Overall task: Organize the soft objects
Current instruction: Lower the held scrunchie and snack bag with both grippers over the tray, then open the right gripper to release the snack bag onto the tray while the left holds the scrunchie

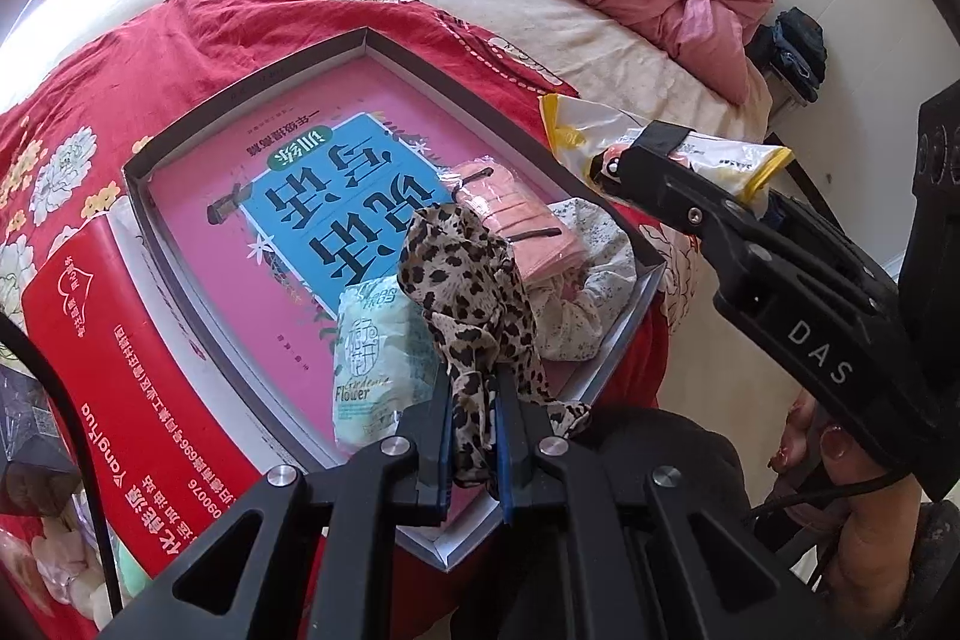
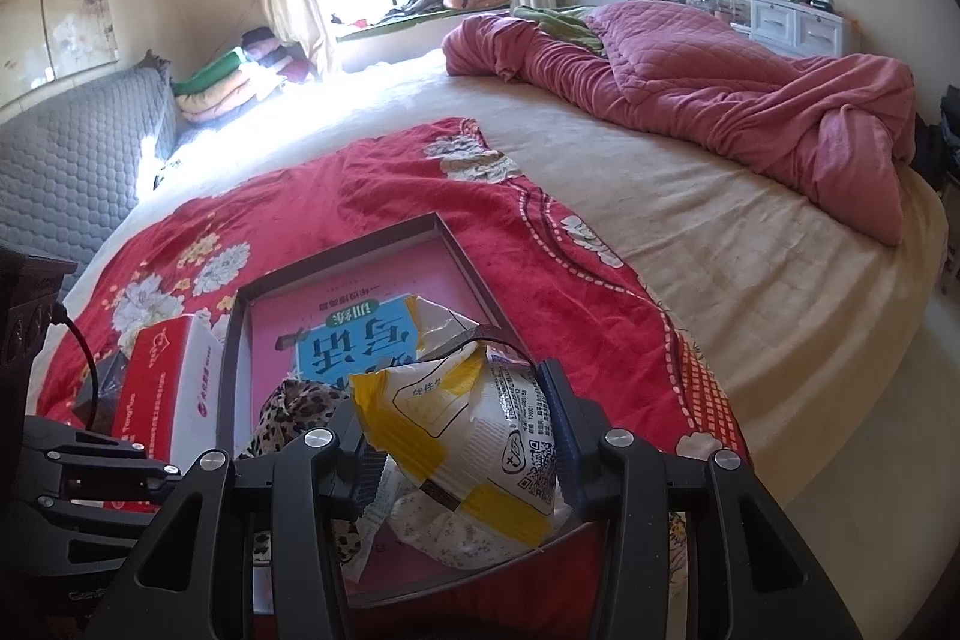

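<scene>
Poised over a shallow box (image 1: 252, 112) on the bed, the left gripper (image 1: 474, 400) pinches a leopard-print scarf (image 1: 474, 292) while the right gripper (image 2: 462, 436) clamps a yellow-and-white soft pack (image 2: 480, 424), both apparently bound for the box just ahead.

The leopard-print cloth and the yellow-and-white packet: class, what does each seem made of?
Leopard-print cloth: thin woven fabric, probably chiffon-like; it drapes limply from the left gripper. Yellow-and-white packet: glossy plastic film; it crinkles and shines in the right gripper.
</scene>
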The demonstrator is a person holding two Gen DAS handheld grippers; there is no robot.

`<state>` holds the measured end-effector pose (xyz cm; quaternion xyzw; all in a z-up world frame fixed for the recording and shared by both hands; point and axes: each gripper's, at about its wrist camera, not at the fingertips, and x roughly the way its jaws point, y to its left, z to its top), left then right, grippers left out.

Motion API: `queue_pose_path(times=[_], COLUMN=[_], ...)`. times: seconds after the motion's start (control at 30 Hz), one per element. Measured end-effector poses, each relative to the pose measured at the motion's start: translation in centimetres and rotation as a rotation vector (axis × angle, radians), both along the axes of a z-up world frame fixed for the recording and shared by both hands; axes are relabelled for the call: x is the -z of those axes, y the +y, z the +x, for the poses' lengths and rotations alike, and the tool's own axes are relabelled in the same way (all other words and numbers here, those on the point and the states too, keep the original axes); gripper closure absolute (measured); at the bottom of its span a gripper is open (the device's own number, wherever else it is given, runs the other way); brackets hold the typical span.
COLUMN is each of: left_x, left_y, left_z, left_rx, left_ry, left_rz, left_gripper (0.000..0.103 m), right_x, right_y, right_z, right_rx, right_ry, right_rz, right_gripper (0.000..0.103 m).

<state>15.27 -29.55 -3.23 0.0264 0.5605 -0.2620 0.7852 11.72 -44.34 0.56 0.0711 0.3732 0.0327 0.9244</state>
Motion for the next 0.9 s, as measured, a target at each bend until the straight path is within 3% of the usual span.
queue_pose_path(times=[0.9], left_x=[0.6], left_y=[0.3], left_z=[0.4], left_rx=[-0.008], left_ry=[0.001], left_rz=[0.013], left_gripper=[0.092], right_x=[4.5], right_y=[0.3], right_z=[3.9], right_rx=[-0.017], right_ry=[0.167], right_rz=[-0.048], right_gripper=[0.054])
